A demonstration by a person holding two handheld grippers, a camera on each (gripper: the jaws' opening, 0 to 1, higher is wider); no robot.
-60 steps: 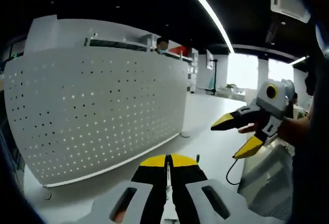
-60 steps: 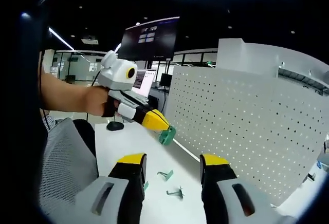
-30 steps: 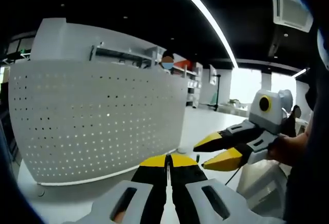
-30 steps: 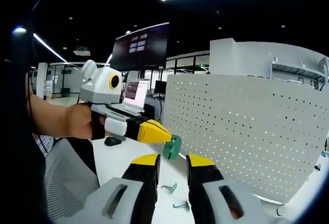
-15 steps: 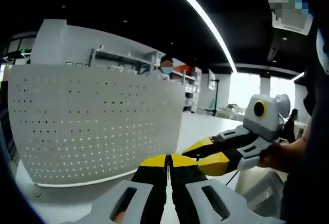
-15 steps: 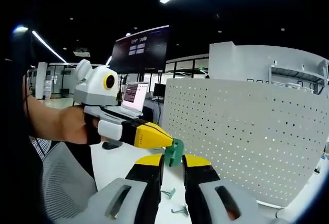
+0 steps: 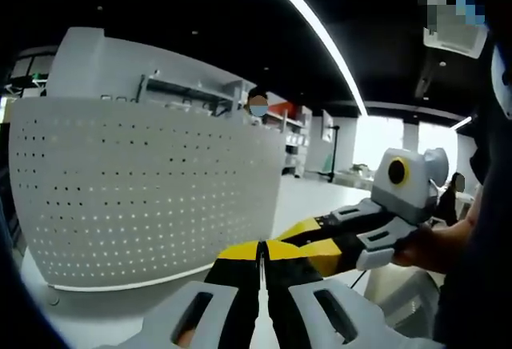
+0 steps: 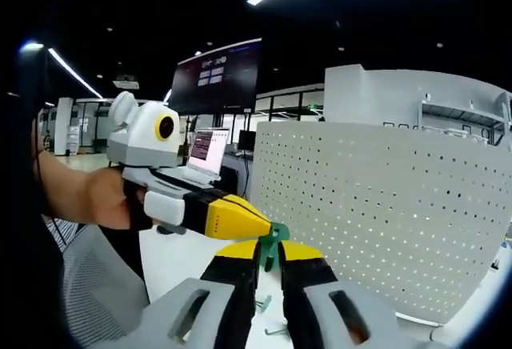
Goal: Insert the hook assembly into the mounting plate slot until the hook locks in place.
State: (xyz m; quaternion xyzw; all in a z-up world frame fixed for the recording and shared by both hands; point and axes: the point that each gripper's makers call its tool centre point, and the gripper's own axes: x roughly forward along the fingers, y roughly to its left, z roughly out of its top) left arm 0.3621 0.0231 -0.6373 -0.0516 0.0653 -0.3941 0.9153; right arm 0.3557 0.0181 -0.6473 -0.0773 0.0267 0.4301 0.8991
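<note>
A small green hook (image 8: 278,231) is held in the air in front of the white perforated mounting plate (image 8: 384,205). My left gripper (image 8: 258,226) reaches in from the left, shut on the hook, with a hand behind it. My right gripper (image 8: 270,251) rises from below with its yellow tips pressed onto the same hook. In the left gripper view my left gripper (image 7: 260,246) is shut, and my right gripper (image 7: 308,242) meets its tips from the right. The mounting plate (image 7: 144,189) stands upright to the left of both.
Two more green hooks (image 8: 260,305) lie on the white table (image 8: 184,257) below the grippers. A laptop (image 8: 204,149) and a large dark monitor (image 8: 220,65) stand behind. A grey mesh chair (image 8: 88,285) is at the lower left.
My right gripper came in toward the left gripper and its jaws narrowed from wide open until they pressed onto the green hook. The left gripper kept hold of the hook.
</note>
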